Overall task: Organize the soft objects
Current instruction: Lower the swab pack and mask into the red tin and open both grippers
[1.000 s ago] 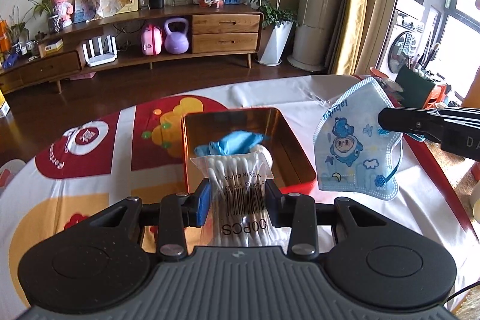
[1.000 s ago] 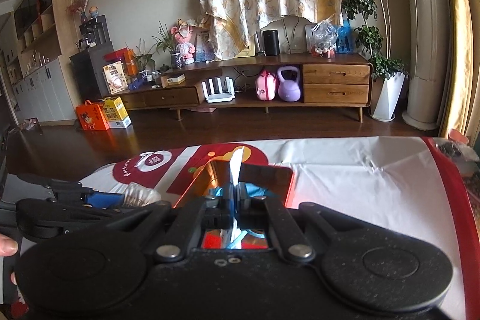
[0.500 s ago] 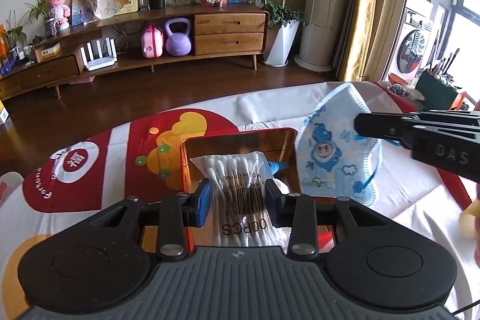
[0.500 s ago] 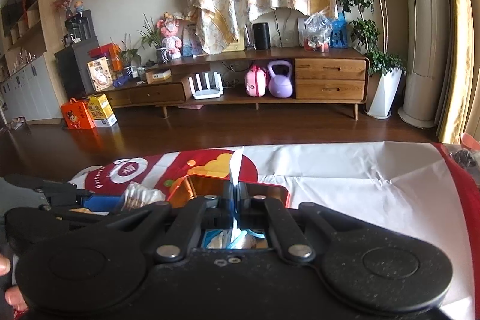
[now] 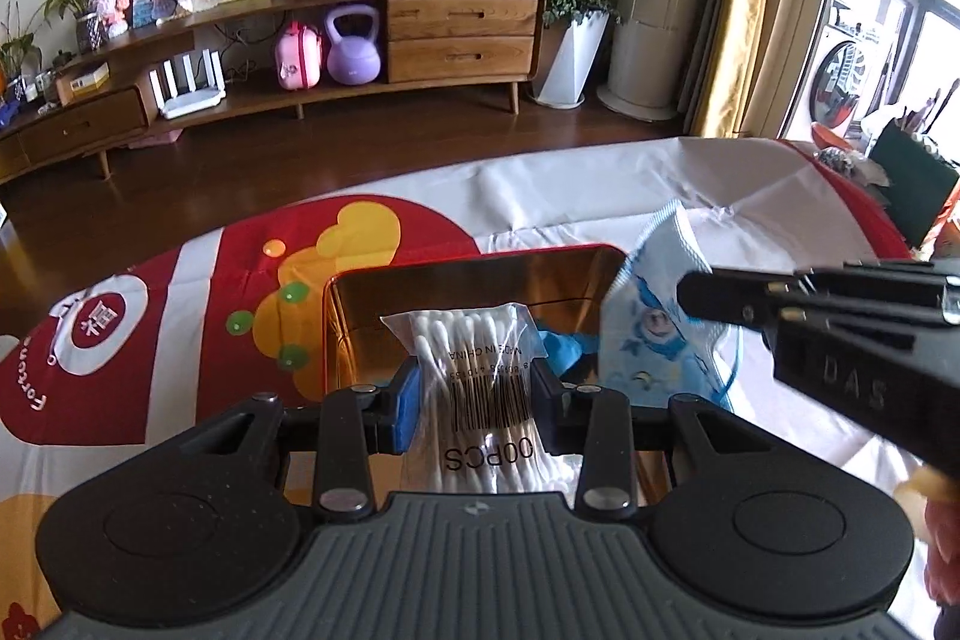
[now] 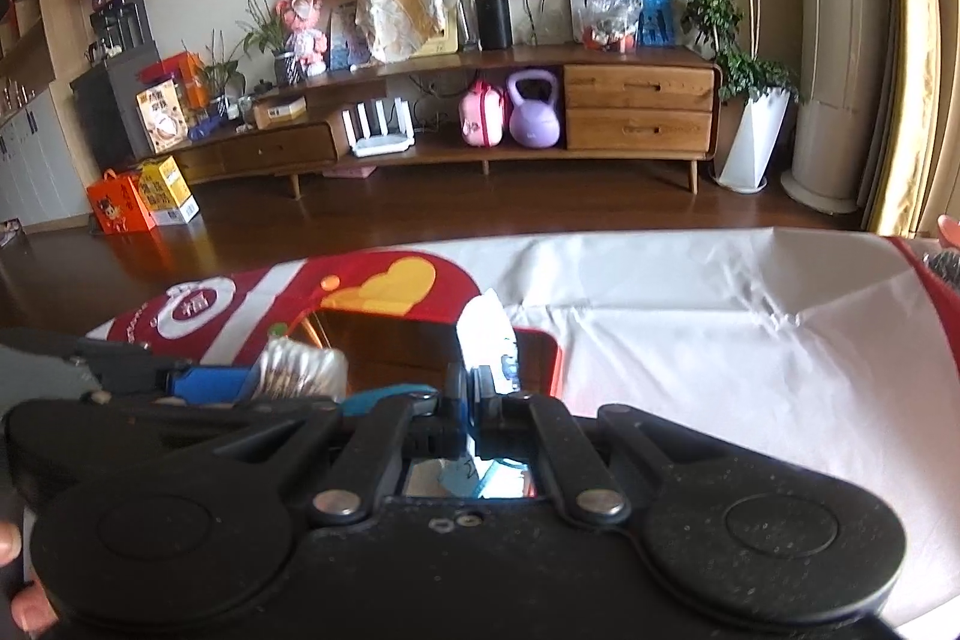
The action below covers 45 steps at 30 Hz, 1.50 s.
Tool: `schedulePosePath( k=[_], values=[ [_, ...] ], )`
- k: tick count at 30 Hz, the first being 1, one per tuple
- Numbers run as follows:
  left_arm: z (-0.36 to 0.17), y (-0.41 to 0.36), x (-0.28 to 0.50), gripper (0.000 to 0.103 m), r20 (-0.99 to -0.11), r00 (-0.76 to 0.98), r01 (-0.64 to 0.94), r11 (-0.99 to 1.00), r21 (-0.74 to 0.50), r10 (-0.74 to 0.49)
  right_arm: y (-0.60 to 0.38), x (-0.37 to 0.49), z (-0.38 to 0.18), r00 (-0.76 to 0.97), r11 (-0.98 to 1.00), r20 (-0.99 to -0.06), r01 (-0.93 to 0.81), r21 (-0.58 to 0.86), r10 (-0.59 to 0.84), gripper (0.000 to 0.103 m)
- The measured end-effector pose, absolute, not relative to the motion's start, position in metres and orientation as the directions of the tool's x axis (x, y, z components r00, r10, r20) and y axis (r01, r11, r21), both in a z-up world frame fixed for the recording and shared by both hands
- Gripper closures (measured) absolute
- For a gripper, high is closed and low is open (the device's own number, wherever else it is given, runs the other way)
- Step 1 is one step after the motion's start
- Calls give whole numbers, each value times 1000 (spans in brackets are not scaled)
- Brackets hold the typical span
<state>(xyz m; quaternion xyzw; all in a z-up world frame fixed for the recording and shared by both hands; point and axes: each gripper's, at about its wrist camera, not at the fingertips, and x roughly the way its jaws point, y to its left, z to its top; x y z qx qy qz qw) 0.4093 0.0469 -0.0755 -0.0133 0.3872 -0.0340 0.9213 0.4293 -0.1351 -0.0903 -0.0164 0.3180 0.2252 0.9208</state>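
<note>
My left gripper (image 5: 474, 391) is shut on a clear bag of cotton swabs (image 5: 474, 340) and holds it over the near edge of a shiny gold tin (image 5: 354, 298). A blue soft item (image 5: 561, 343) lies in the tin. My right gripper (image 6: 471, 388) is shut on a white and blue child's face mask (image 6: 486, 334) and holds it over the tin's right side (image 6: 543, 352). The mask also shows in the left wrist view (image 5: 651, 334), pinched by the right gripper (image 5: 690, 295). The swab bag shows at the left in the right wrist view (image 6: 300, 370).
The table has a white cloth (image 5: 570, 202) with a red and yellow print (image 5: 198, 292). A dark green container (image 5: 912, 184) stands at the right edge. A wooden sideboard (image 5: 360, 40) lies beyond the dark floor.
Both grippers have come down and nearer to the tin. The swab bag now covers most of the blue item. The mask has moved left and down onto the tin's right side.
</note>
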Motion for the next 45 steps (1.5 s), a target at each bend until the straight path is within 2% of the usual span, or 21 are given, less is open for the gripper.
schedulePosePath(
  k=[12, 16, 20, 23, 24, 25, 27, 37, 39, 41, 43, 45],
  values=[
    [-103, 50, 427, 66, -744, 665, 38, 998, -59, -69, -133, 431, -114, 643, 890, -644, -435, 138, 414, 100],
    [-107, 50, 430, 65, -753, 655, 43, 998, -54, -69, -133, 431, -114, 648, 894, -645, -429, 130, 405, 90],
    [-109, 53, 430, 63, -758, 648, 43, 997, -59, -73, -133, 431, -112, 654, 895, -642, -429, 121, 400, 86],
    [-109, 54, 429, 51, -757, 650, 38, 997, -61, -71, -134, 429, -109, 660, 897, -638, -425, 120, 398, 83],
    [-109, 54, 427, 43, -754, 653, 37, 998, -60, -70, -135, 428, -108, 663, 897, -634, -425, 119, 398, 82],
    [-108, 55, 426, 37, -748, 659, 36, 997, -63, -71, -135, 427, -107, 665, 897, -632, -426, 116, 397, 78],
    [-106, 55, 423, 34, -740, 667, 34, 997, -75, -79, -134, 425, -106, 666, 898, -633, -427, 110, 395, 74],
    [-90, 59, 408, 34, -730, 679, 6, 995, -102, -79, -141, 413, -93, 674, 898, -623, -424, 113, 396, 57],
    [-85, 60, 404, 34, -728, 681, 0, 994, -108, -79, -144, 408, -88, 676, 896, -617, -429, 115, 403, 51],
    [-78, 60, 399, 34, -723, 686, 1, 994, -107, -78, -145, 404, -83, 671, 889, -613, -440, 125, 418, 36],
    [-72, 59, 393, 34, -718, 692, 4, 995, -103, -77, -145, 404, -83, 641, 875, -627, -460, 148, 443, 26],
    [-67, 59, 388, 34, -715, 695, 8, 995, -102, -79, -147, 401, -82, 644, 881, -631, -451, 145, 433, 26]
  ],
)
